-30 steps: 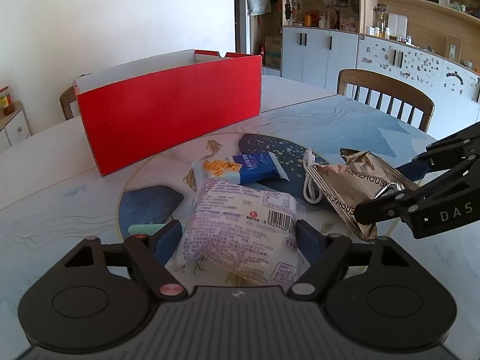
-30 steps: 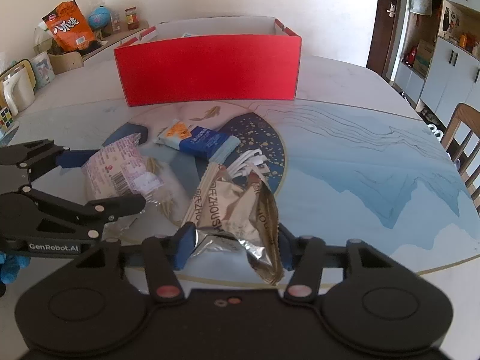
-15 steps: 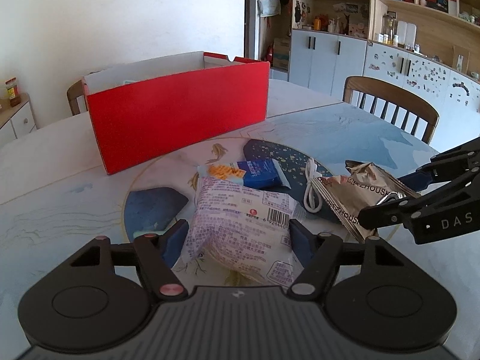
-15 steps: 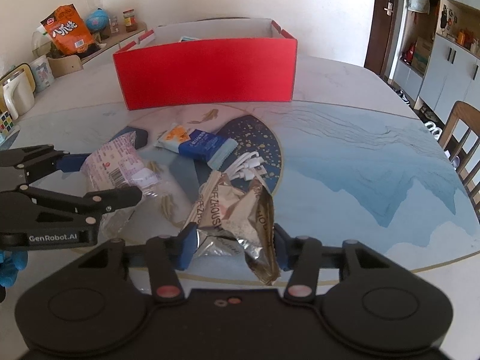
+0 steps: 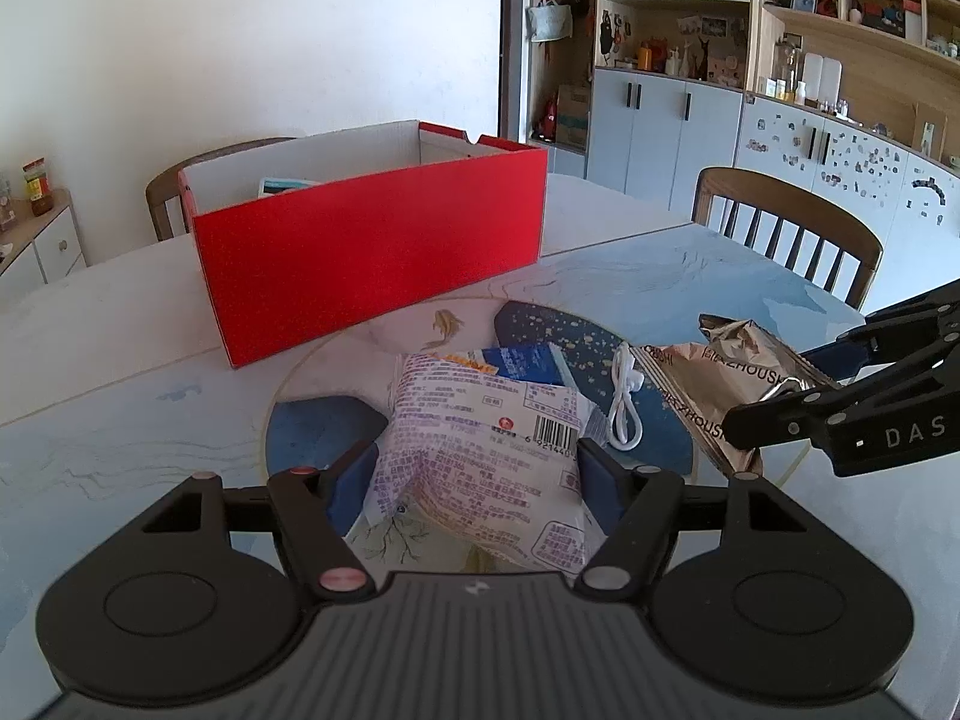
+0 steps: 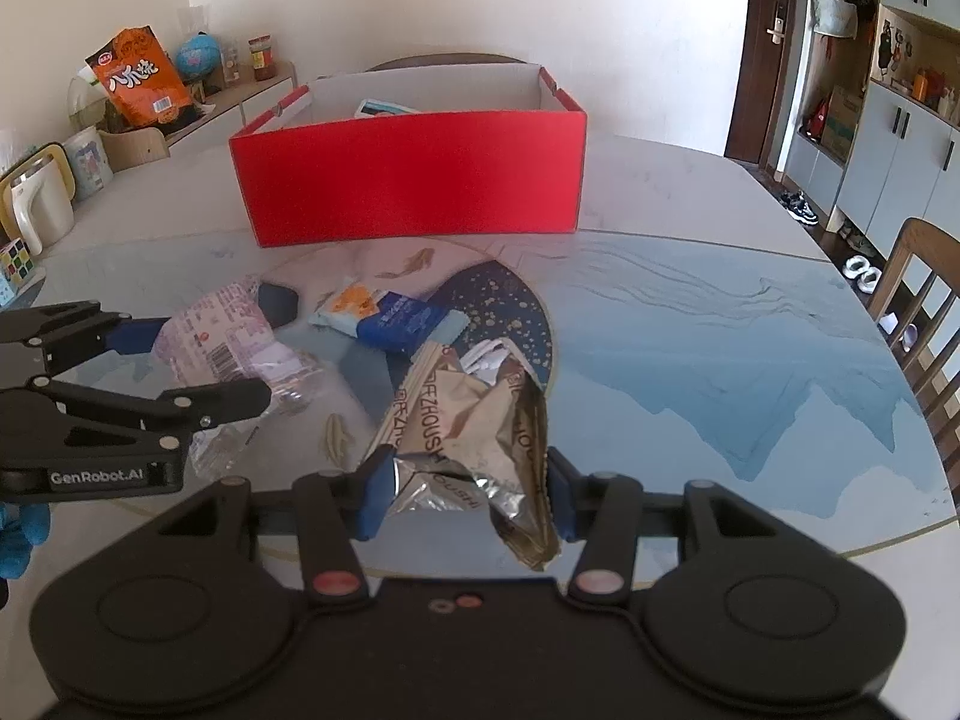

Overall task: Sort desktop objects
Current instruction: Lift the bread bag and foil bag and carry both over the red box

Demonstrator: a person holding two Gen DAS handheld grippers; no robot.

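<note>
Purple-printed snack packet [image 5: 486, 456] sits clenched between the left gripper [image 5: 474, 474] fingers, long axis toward 12 o'clock. At 3 o'clock, the right gripper [image 6: 465, 480] fingers clamp a foil bag [image 6: 474, 420]. Patterned bench [image 6: 690, 324]; red box [image 5: 366, 264] at 12 o'clock, cabinets behind.

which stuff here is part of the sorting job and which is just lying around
Job:
- pink-printed snack pack, in left gripper
- foil snack bag, in right gripper
- blue wrapped snack
- white cable
- red box

Lying about:
- orange chip bag
- puzzle cube
- white jug
</note>
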